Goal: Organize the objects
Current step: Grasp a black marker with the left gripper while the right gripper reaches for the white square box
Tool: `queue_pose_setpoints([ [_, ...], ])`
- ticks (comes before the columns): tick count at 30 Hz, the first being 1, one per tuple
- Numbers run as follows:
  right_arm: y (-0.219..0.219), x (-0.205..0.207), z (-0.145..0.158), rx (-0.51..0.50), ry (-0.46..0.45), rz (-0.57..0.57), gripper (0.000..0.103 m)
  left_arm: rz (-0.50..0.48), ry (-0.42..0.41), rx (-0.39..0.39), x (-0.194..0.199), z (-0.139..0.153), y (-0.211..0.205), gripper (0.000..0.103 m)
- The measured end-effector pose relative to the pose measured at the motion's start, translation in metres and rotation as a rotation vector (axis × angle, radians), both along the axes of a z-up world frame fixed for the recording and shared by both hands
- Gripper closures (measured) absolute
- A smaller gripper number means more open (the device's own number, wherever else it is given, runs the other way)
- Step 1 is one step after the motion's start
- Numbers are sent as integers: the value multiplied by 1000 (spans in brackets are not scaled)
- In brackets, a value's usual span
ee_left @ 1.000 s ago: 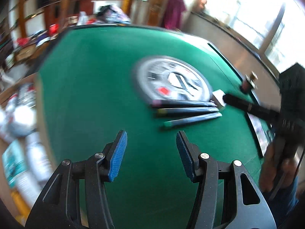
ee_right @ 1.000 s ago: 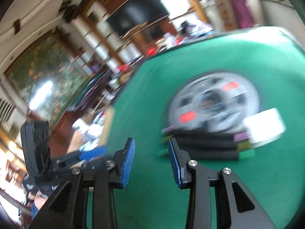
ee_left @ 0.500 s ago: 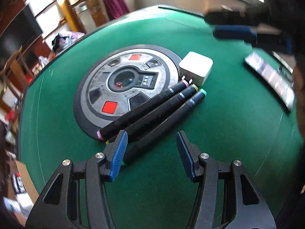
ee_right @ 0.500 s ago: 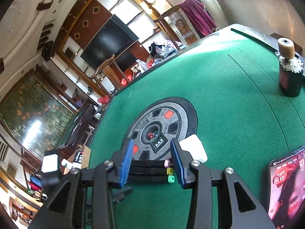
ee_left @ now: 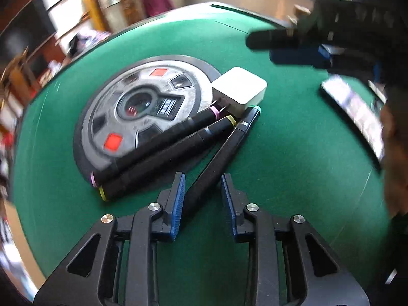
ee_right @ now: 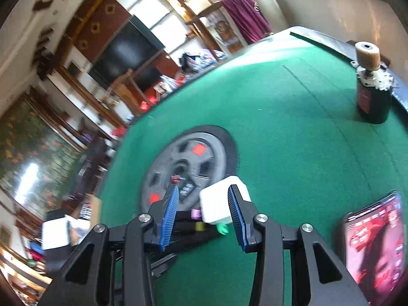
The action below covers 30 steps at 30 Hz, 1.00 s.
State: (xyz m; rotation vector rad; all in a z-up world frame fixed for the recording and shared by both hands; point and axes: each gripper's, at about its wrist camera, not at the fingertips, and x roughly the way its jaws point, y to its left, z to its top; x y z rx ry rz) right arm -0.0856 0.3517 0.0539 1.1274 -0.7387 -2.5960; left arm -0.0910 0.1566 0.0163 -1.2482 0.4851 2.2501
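Left tongs (ee_left: 201, 199) closing around the green-capped marker (ee_left: 224, 145), pads not yet pressing. Beside it lie two more markers (ee_left: 163, 150) against the round panel (ee_left: 142, 112) on the desk (ee_left: 280, 153). White cube (ee_right: 221, 204) sits between the right tongs (ee_right: 204, 216), apart; phone (ee_right: 372, 237) far right.

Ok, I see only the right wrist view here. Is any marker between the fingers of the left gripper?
Observer: Yes. The green-ended marker lies between the fingers of the left gripper. Its jaws are closing and have not yet clamped.
Operator: Do the other two markers lie against it?
Observer: No. The pink-ended marker and the yellow-ended marker lie side by side. The green one angles away from them at its near end.
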Motion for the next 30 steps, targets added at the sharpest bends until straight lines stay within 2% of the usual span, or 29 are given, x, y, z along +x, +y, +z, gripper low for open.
queue_pose_setpoints([
  [2,-6,-3,-2,47,-10,4,61,72,-21,61,2,1,-8,78],
  [4,-12,-7,-4,116,-10,-7,61,114,-8,59,6,2,-13,82],
  [9,-29,-19,-11,215,-20,-6,61,115,-9,30,4,-3,-11,84],
  [11,-33,-22,-14,226,-40,-3,61,111,2,34,3,-4,-9,84],
  [13,-33,-24,-18,228,-55,-27,61,107,19,26,1,-4,-5,80],
  [15,-34,-27,-20,237,-75,-47,59,141,35,22,-4,-5,-4,59],
  [17,-36,-30,-20,237,-81,-59,58,143,35,32,-7,-6,-3,58],
  [19,-41,-33,-22,264,-93,-67,58,148,9,64,-10,-6,-7,63],
  [20,-43,-35,-22,271,-101,-69,56,146,10,68,-10,-6,-7,79],
  [21,-44,-36,-23,281,-111,-71,56,140,14,66,-8,-6,-6,85],
  [23,-45,-37,-24,292,-112,-91,55,138,23,57,-3,-5,-4,89],
  [28,-40,-38,-23,285,-118,-98,55,143,34,53,1,-4,-6,89],
  [30,-36,-38,-20,251,-116,-97,55,150,32,59,0,-4,-8,89],
])
